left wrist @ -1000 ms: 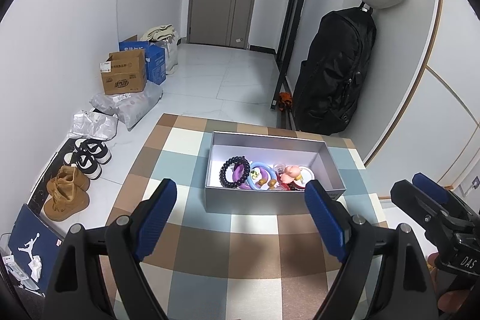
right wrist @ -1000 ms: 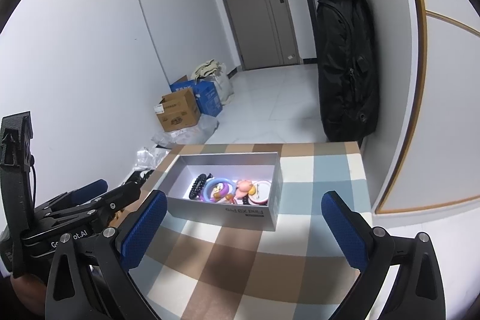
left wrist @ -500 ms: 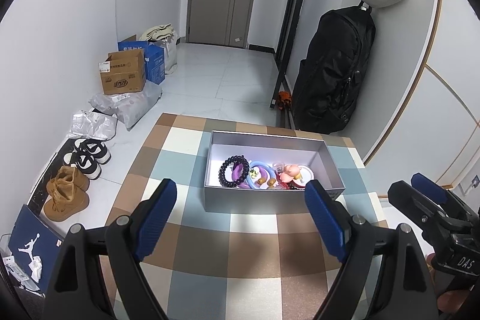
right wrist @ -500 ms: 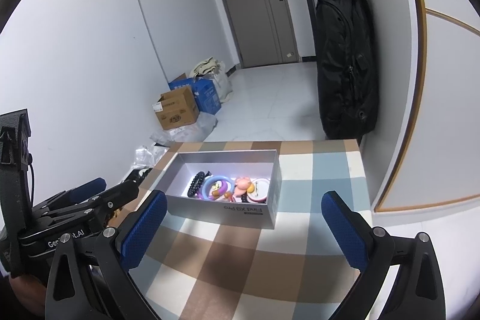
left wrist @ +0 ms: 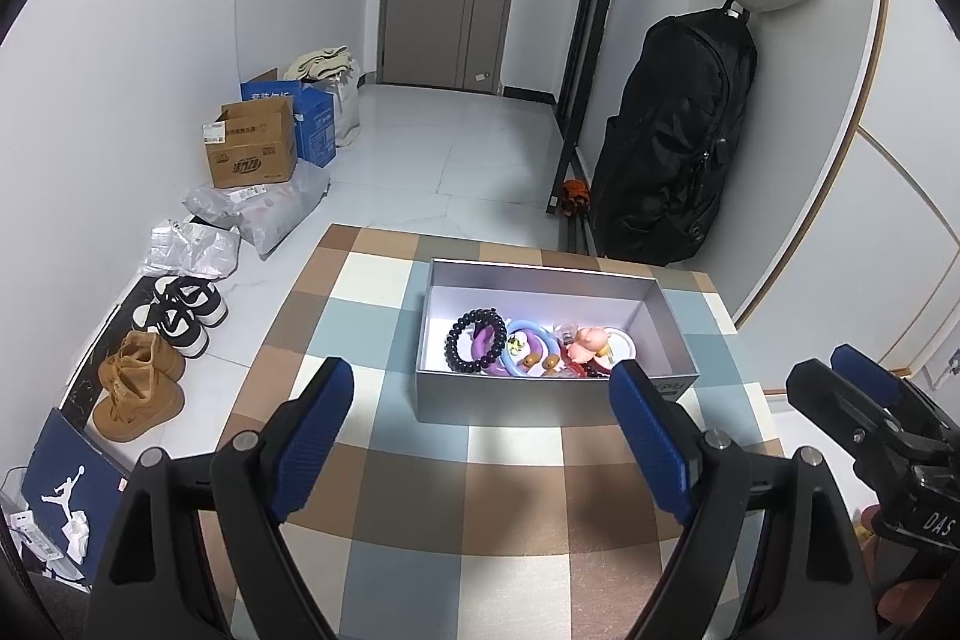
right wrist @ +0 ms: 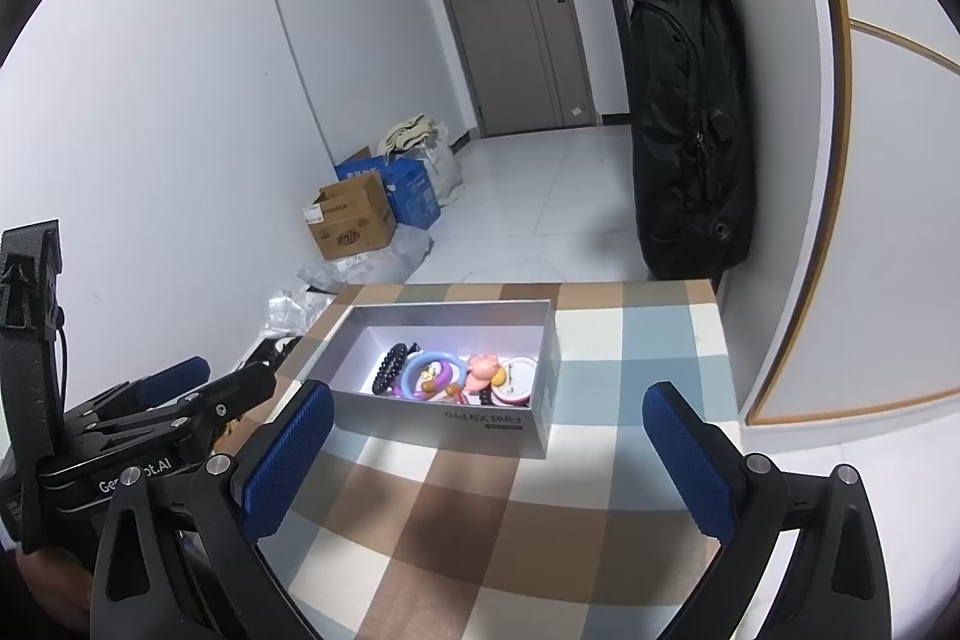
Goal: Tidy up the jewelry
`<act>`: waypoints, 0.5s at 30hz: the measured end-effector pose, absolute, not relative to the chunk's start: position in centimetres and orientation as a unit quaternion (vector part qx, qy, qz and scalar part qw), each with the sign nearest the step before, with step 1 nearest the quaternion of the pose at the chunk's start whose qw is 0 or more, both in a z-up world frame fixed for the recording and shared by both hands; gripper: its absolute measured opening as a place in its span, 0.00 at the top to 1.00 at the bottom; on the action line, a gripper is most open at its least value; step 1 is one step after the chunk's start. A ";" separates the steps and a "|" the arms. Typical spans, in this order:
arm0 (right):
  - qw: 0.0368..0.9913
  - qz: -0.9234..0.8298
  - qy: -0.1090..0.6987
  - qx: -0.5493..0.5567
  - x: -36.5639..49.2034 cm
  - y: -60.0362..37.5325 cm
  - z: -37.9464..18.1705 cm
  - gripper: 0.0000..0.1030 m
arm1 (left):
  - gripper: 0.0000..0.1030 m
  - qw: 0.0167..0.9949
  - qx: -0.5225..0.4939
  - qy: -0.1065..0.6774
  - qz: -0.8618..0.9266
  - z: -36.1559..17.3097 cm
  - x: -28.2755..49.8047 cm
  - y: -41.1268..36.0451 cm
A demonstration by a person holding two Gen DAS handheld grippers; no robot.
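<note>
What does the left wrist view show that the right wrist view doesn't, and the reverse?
Only the left wrist view shows the tan boots, the black-and-white sneakers and the navy Jordan bag on the floor.

Only the right wrist view shows the printed lettering on the outer wall of the grey box, reading upside down.

Both show the open grey box on the checked tablecloth, holding the dark bead bracelet and other jewelry, plus the black backpack. Both hand-held grippers, left and right, are open and holding nothing.

Left gripper [left wrist: 480, 436] jaws spread wide, empty, above checkered table [left wrist: 372, 316]; grey box [left wrist: 540, 400] holds beaded bracelet [left wrist: 477, 349].
</note>
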State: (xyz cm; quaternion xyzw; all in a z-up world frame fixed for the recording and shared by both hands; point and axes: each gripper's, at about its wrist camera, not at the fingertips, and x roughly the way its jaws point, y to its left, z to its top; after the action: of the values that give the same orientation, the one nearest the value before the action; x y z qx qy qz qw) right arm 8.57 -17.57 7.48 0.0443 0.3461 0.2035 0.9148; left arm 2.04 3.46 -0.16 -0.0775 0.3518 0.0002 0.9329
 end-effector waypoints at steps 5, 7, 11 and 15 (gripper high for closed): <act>0.915 0.203 0.346 0.044 8.6 -17.6 7.5 0.00 | 0.19 0.932 -0.078 0.355 -0.004 -0.2 2.1 3.5; 0.915 0.202 0.347 0.044 8.6 -17.6 7.6 0.00 | 0.19 0.931 -0.079 0.357 -0.008 -0.2 2.1 3.4; 0.915 0.200 0.348 0.045 8.7 -17.6 7.5 0.00 | 0.19 0.931 -0.079 0.357 -0.011 -0.1 2.1 3.4; 0.915 0.197 0.349 0.047 8.7 -17.8 7.6 0.00 | 0.19 0.930 -0.083 0.358 -0.011 -0.2 2.2 3.4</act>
State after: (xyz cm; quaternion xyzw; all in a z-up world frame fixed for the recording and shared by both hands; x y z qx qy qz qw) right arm 8.69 -17.78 7.57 0.0473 0.3494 0.1970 0.9148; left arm 2.23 3.38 -0.21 -0.0826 0.3584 -0.0111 0.9298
